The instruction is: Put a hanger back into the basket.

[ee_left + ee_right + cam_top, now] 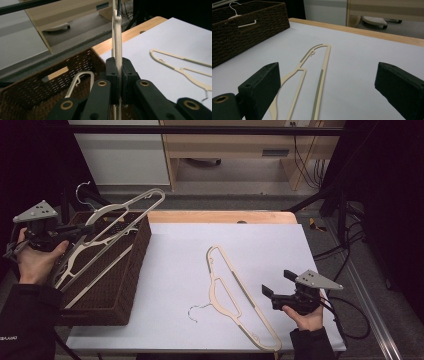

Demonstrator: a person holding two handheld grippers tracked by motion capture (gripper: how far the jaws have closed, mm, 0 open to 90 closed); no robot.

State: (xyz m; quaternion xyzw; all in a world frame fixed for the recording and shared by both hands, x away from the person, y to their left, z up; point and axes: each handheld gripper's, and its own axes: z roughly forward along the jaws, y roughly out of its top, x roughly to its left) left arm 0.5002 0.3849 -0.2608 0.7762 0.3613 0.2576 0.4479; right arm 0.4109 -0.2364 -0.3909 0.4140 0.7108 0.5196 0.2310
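White tabletop: left tool pinches a hanger over the basket; right tool spread.

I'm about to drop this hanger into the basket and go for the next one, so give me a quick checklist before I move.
1. Left gripper shut on the held hanger: ok, pads clamp its cream bar.
2. Held hanger over the wicker basket: ok, though its far loop sticks out past the basket's back rim.
3. Room in the basket: cannot tell; other hangers already lie inside, and one hook pokes above the rim.
4. Right gripper open: ok, jaws wide with nothing between them.
5. Next hanger reachable: ok, flat on the white sheet, beside the right gripper.
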